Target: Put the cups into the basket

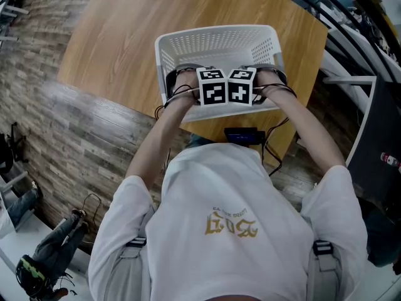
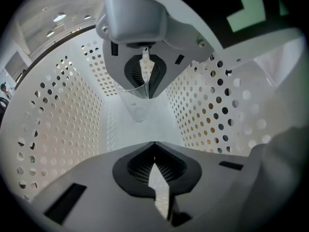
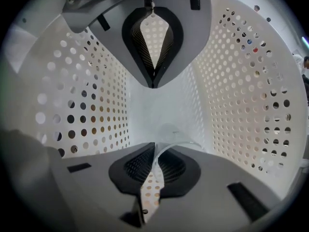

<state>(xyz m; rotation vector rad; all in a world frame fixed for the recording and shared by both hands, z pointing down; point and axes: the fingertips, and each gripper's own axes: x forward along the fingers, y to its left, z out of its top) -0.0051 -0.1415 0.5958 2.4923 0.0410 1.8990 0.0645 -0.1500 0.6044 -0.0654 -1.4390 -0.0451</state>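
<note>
The right tongs (image 3: 153, 173) are clenched on the thin rim of 1 clear cup (image 3: 181, 140), which extends just beyond their tips, inside the basket (image 3: 231, 81). The left tongs (image 2: 154, 173), just beside them, are closed on nothing. The flimsy rim could buckle or slip, or the cup could topple on release. In view: 2 tongs, 1 cup, 1 basket, 1 table (image 1: 125, 49).

White hole-dotted basket (image 1: 216, 46), tan woodgrain table (image 1: 119, 49), clear cup (image 2: 137, 108) (black-and-white marker cubes (image 1: 215, 86))

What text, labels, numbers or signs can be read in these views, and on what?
Gold print on the back of the white shirt: upside down, too blurred to read.
Red-and-white label on the black panel: too small to read.
Marker cubes: black-and-white square patterns, no words.
Both gripper views: none.
</note>
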